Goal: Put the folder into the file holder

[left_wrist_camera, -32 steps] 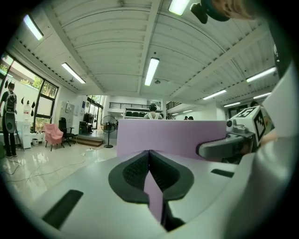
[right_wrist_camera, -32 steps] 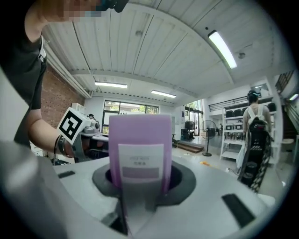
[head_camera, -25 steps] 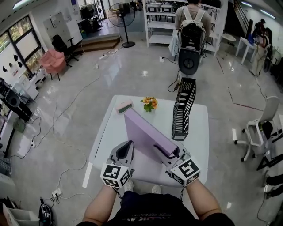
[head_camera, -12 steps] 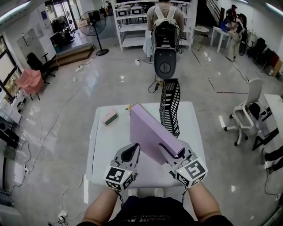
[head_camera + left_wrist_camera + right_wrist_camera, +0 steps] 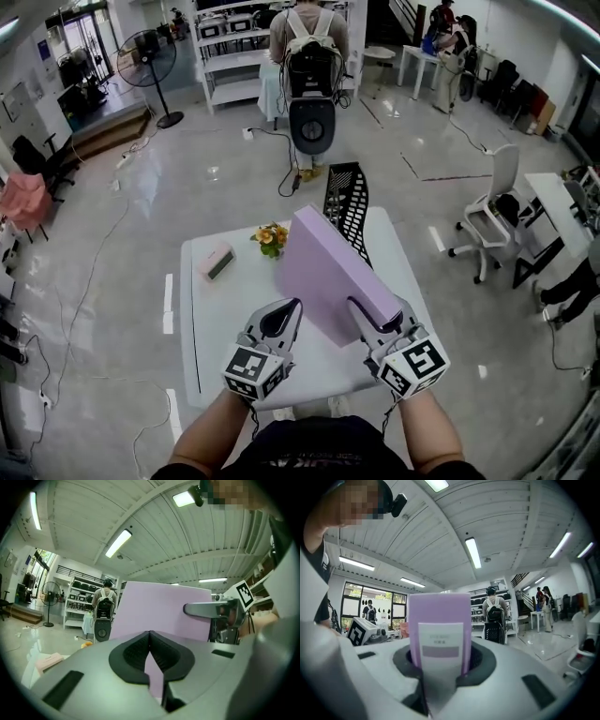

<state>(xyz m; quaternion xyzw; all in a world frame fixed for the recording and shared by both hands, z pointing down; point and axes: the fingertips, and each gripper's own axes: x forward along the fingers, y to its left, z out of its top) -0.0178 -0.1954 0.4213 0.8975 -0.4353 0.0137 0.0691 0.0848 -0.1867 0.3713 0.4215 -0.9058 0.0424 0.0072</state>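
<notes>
Glossy grey flooring spreads across a large open workroom, with a white table directly below the person's head camera. On the table's far side stand a small bunch of orange and yellow flowers and, to its left, a little pink and green box. A black wire file holder stands at the far right of the table, its slots running away from the person.

A lilac folder is held at a slant over the middle of the table, with its far corner raised. From the head camera that corner overlaps the near end of the file holder. The folder is not in a slot, and whether the two touch cannot be told.

The right gripper has its jaws clamped on the folder's near end. Its own camera shows the folder's narrow spine, with a white label, pinched between the dark pads. The left gripper sits just beside the folder's left face with its jaws pressed together at the tips and nothing between them.

Beyond the table a person wearing a backpack faces white shelves. A standing fan is at the far left and a white office chair at the right.
</notes>
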